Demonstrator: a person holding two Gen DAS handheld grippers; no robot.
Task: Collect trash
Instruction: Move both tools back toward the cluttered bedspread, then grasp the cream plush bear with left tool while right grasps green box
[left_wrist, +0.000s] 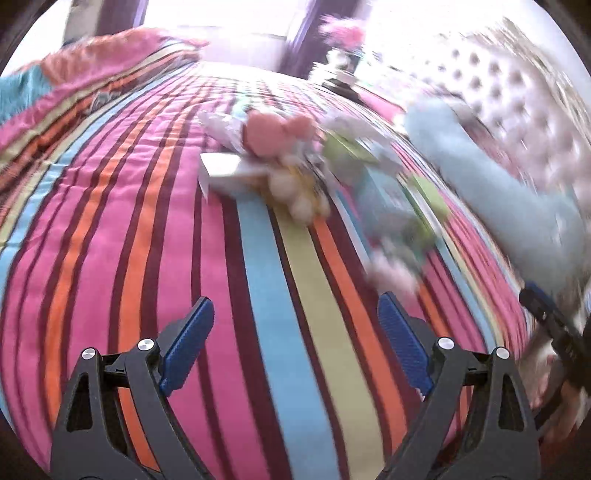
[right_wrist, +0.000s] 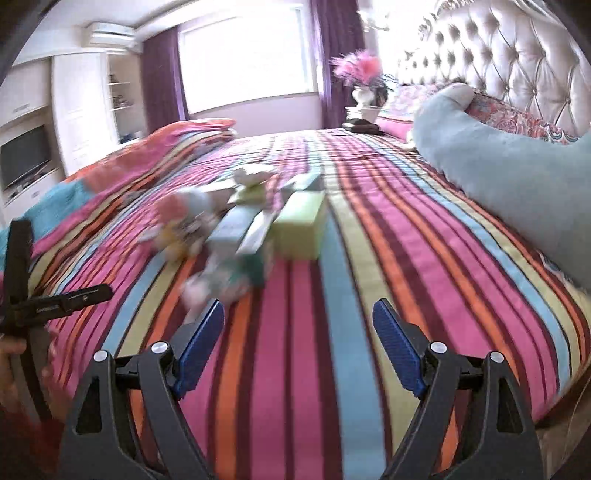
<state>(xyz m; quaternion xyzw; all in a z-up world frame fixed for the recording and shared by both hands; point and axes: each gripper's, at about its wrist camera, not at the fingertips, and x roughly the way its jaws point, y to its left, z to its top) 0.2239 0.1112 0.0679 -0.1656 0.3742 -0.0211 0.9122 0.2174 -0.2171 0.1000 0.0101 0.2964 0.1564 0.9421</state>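
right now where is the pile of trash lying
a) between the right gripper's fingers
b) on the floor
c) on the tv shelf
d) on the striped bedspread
d: the pile of trash, boxes and crumpled wrappers, lies on the striped bedspread, ahead of the open, empty right gripper.

Strong daylight floods in through the large window between purple curtains (right_wrist: 247, 59), blowing out to white glare at the top of both views. Motion blur smears the pile of crumpled wrappers and small boxes (left_wrist: 295, 173) on the striped bedspread (right_wrist: 332, 295). Fisheye curvature bends the edges, with dark corners.
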